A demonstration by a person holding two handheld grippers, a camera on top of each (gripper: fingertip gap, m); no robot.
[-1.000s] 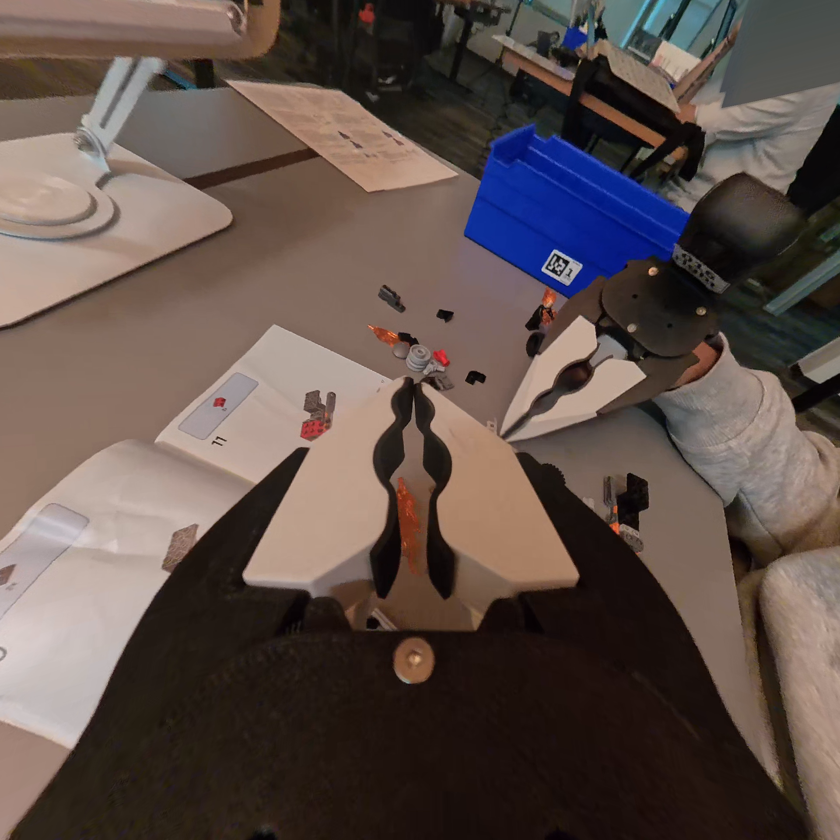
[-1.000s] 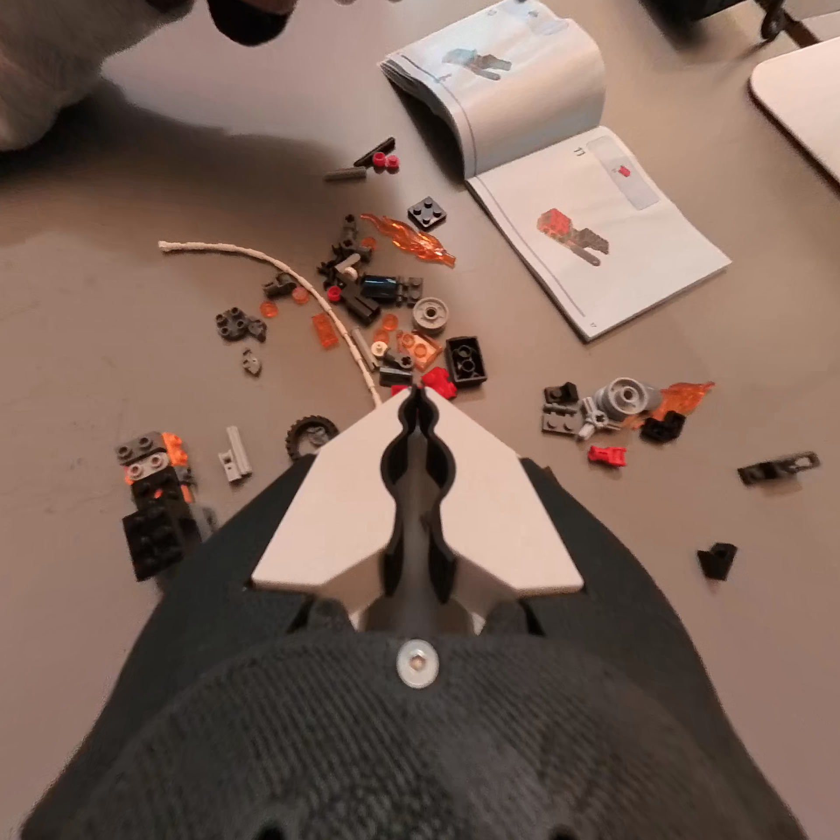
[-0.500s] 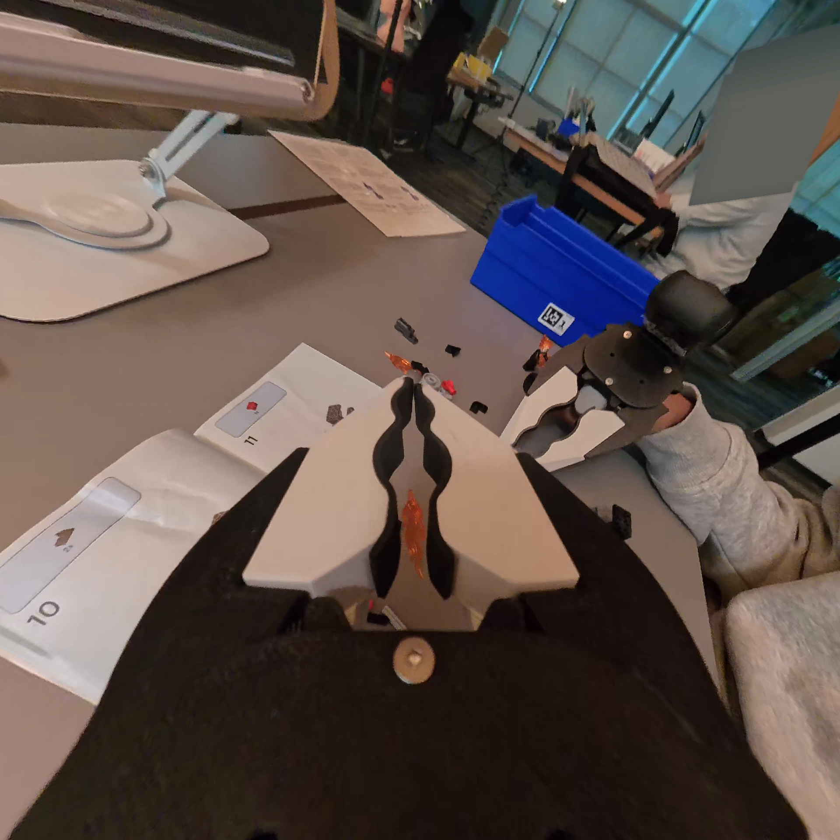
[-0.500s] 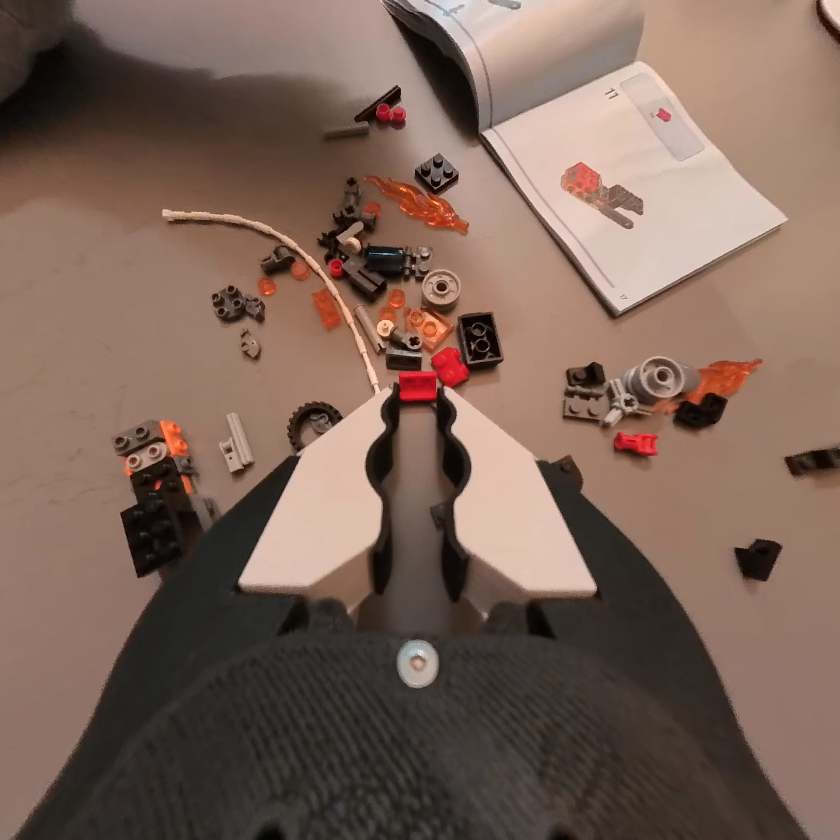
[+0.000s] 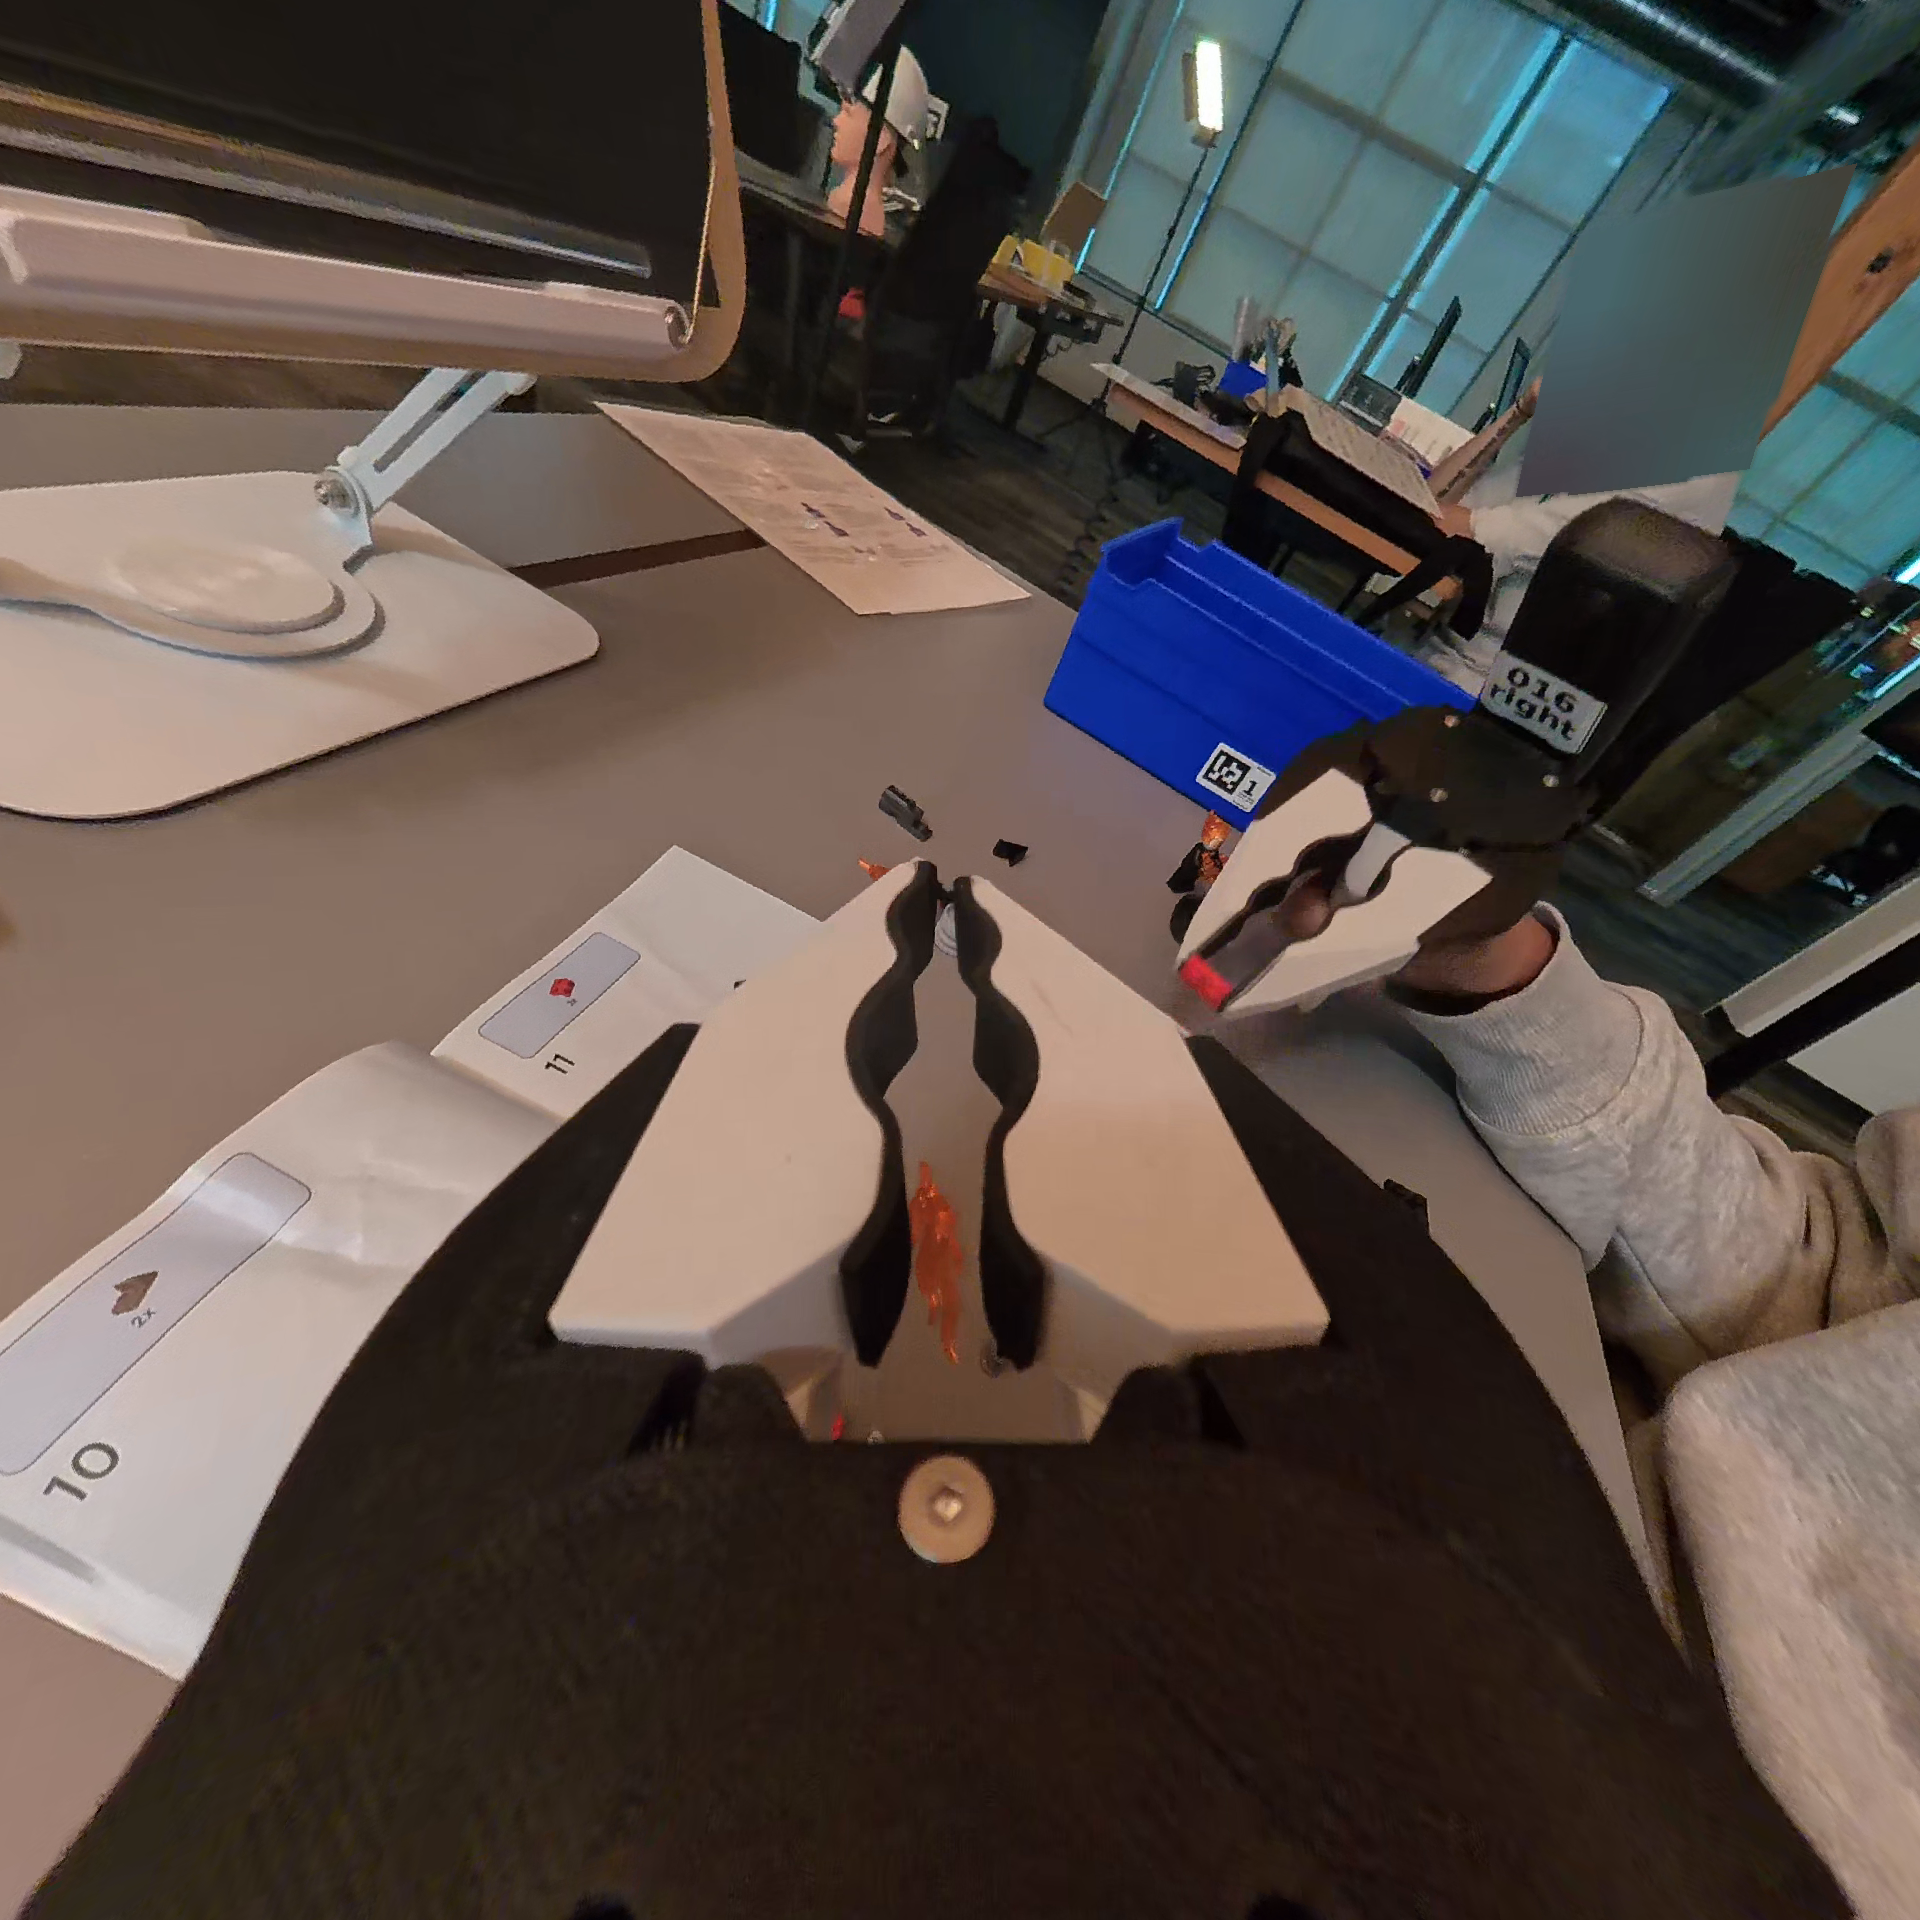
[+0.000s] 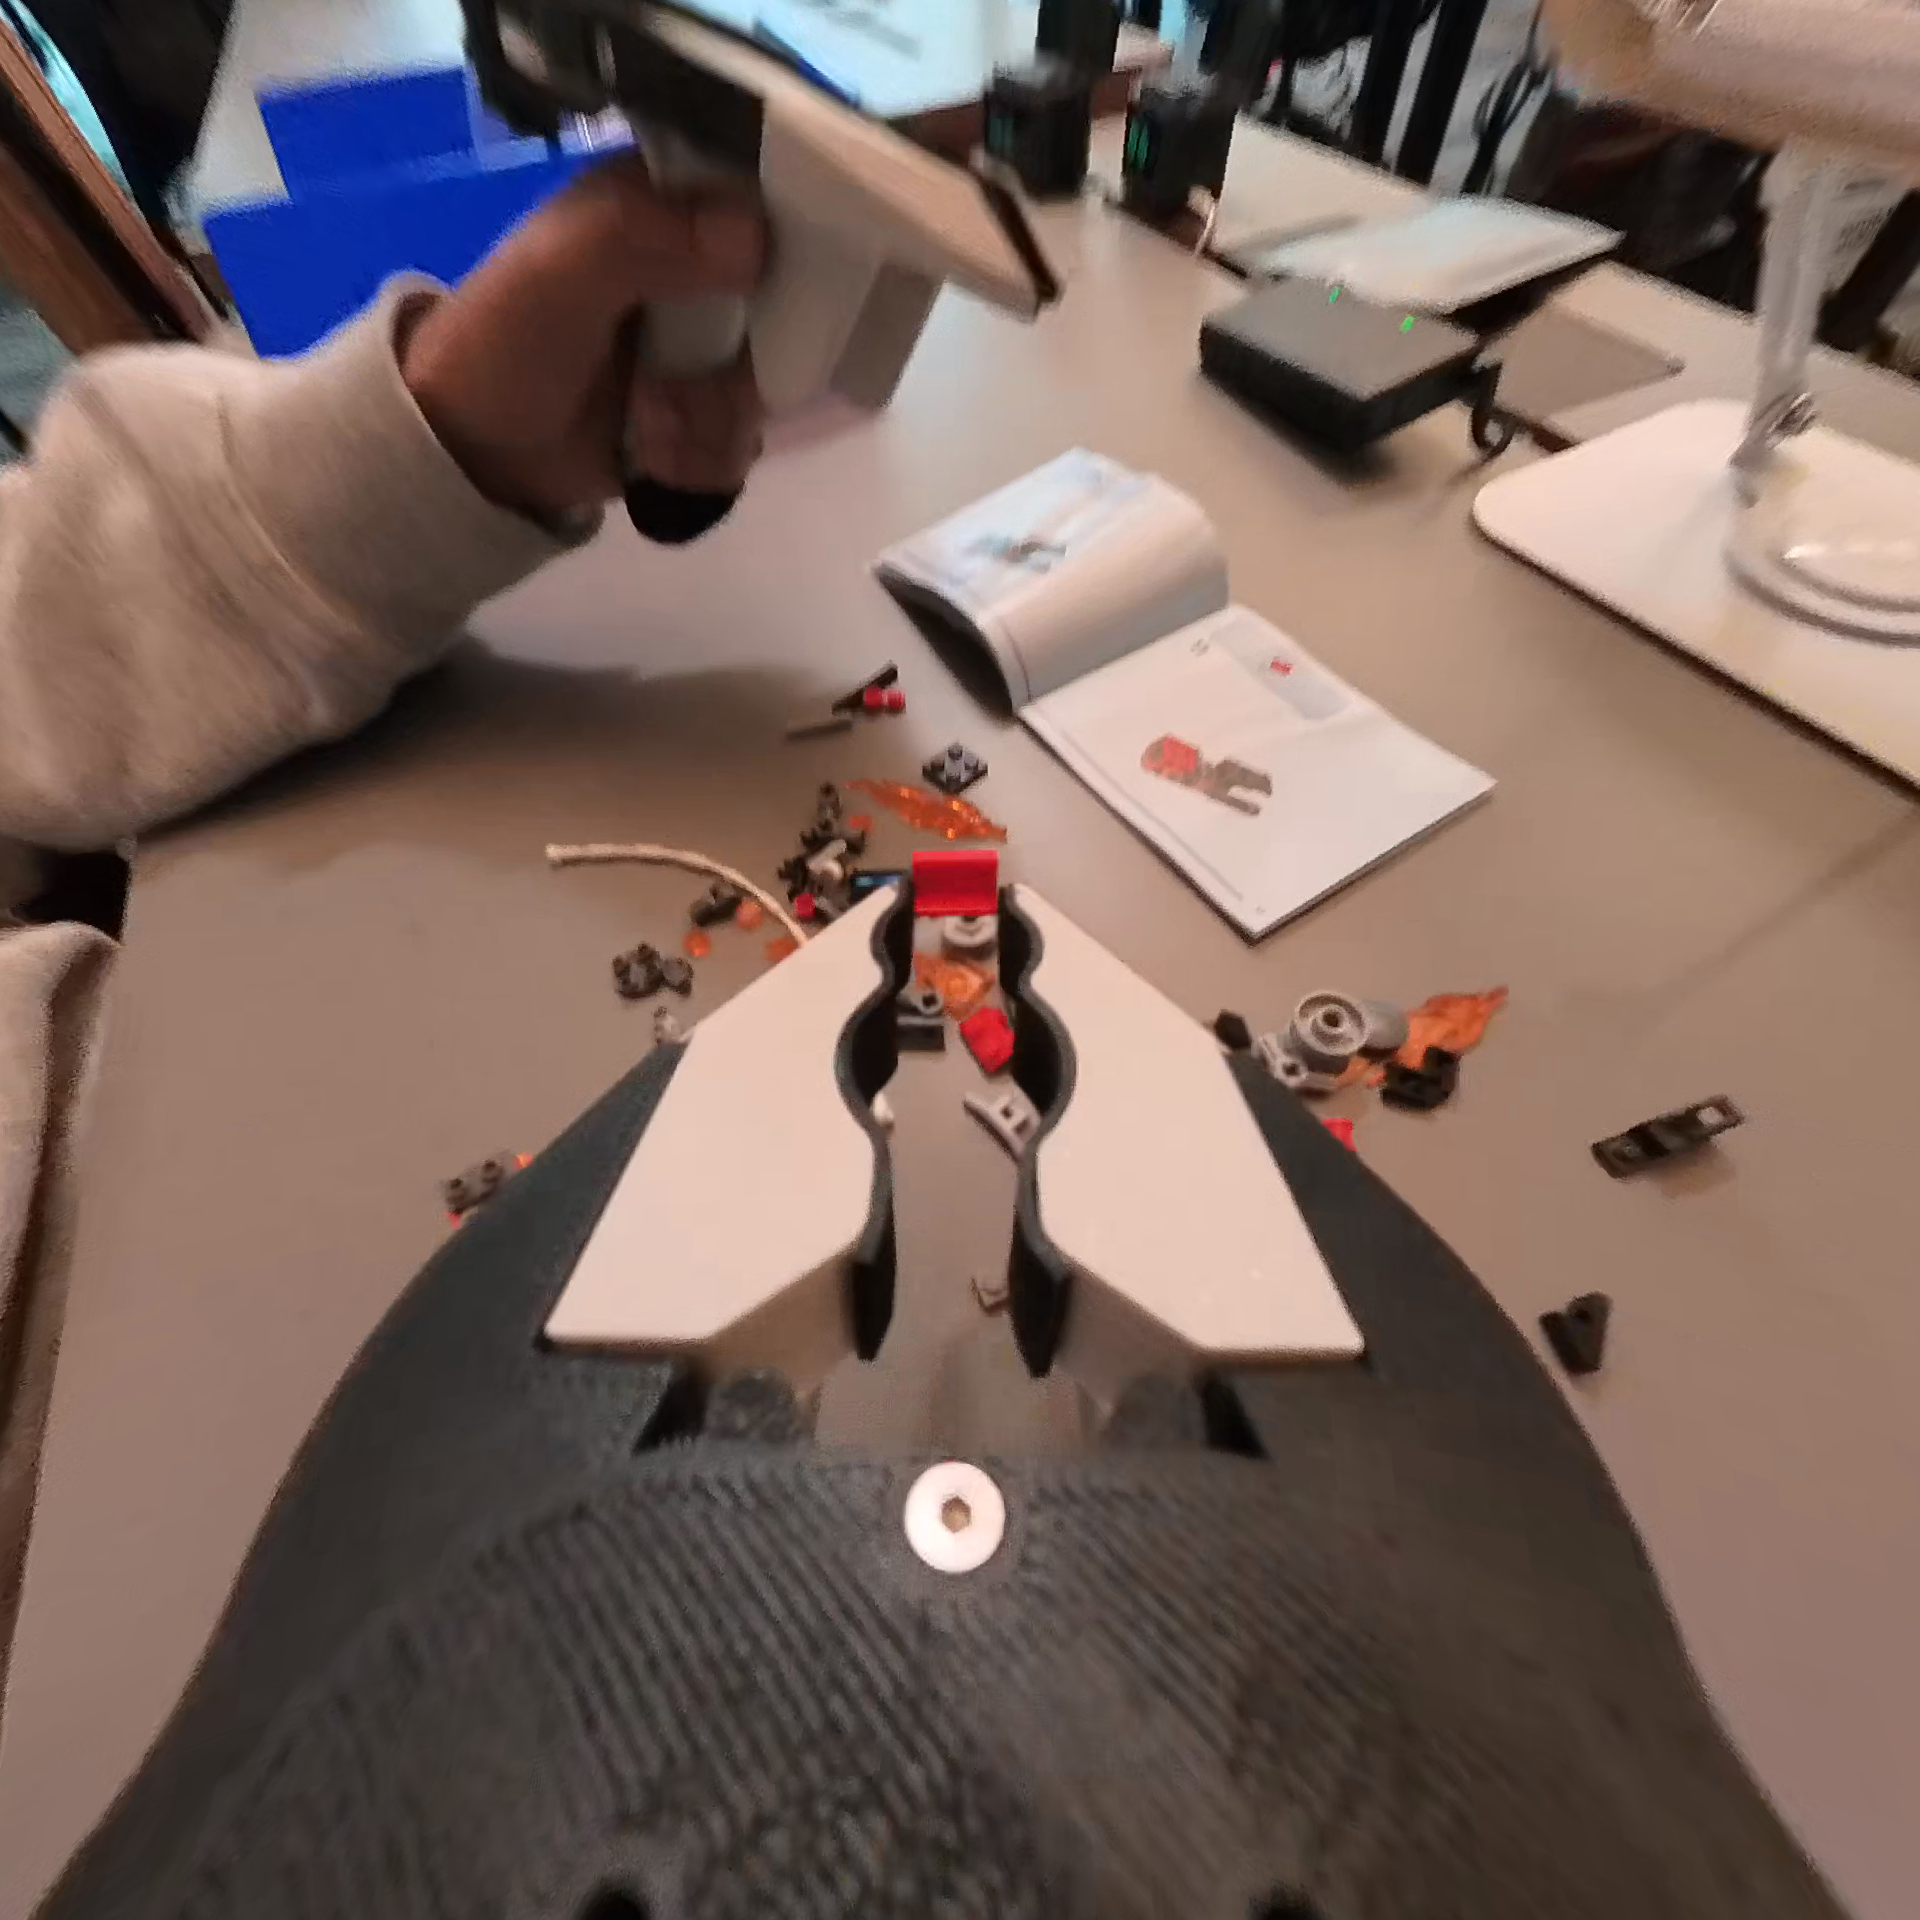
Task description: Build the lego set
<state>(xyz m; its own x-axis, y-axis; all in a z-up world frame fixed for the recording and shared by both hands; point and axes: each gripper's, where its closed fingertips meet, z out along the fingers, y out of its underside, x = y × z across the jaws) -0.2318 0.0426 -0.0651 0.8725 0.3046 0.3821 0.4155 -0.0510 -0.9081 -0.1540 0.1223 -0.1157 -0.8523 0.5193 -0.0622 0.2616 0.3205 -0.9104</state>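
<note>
Right gripper (image 6: 954,904) jaws pinch red brick (image 6: 953,881) by tips at 12 o'clock; shallow grip, may slip. Left gripper (image 5: 940,888) jaws near-closed, apparently empty.

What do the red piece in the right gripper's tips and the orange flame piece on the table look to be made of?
Red piece: opaque, smooth moulded plastic, by its even colour and crisp edges. Orange flame piece: translucent plastic, apparently glossy; blur leaves the finish uncertain. Right gripper pinches the red one.
</note>
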